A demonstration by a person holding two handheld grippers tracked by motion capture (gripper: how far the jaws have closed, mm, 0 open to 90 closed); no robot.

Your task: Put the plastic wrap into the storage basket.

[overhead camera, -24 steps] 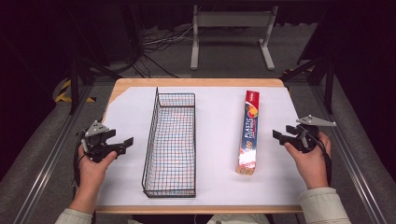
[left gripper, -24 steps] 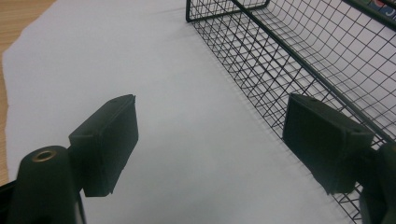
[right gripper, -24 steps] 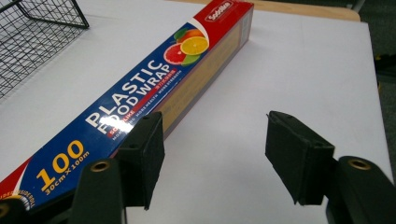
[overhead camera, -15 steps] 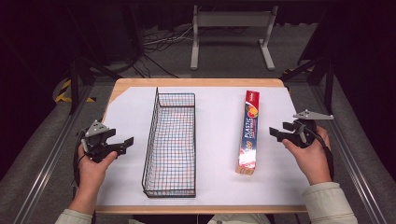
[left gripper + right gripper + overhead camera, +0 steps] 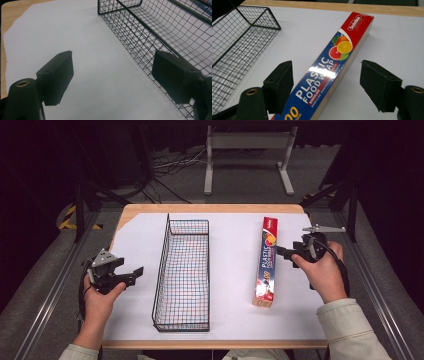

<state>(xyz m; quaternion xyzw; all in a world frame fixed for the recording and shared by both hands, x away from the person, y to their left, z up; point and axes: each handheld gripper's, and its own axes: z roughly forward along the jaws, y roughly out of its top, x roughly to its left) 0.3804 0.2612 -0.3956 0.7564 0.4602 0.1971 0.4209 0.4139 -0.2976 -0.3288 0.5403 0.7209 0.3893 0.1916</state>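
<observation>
Both grippers' fingers apart: right gripper (image 5: 325, 86) straddling wrap box (image 5: 332, 67); left gripper (image 5: 112, 80) beside basket (image 5: 160, 32) edge.

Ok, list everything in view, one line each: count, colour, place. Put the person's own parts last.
Wire basket: one, black, left of centre on the sheet, long side running away from the person, nothing in it.
Plastic food wrap box: one, red and blue with citrus fruit printed on it, lying flat right of the basket, apart from it.
Paper sheet: one, white, covering most of the tabletop.
Table: one, light wood, showing at the edges.
Metal stand: one, grey, on the floor beyond the table.
Cables: several, on the floor at the back.
Left claw: one, black, open, left of the basket.
Right claw: one, black, open, at the box's right side.
</observation>
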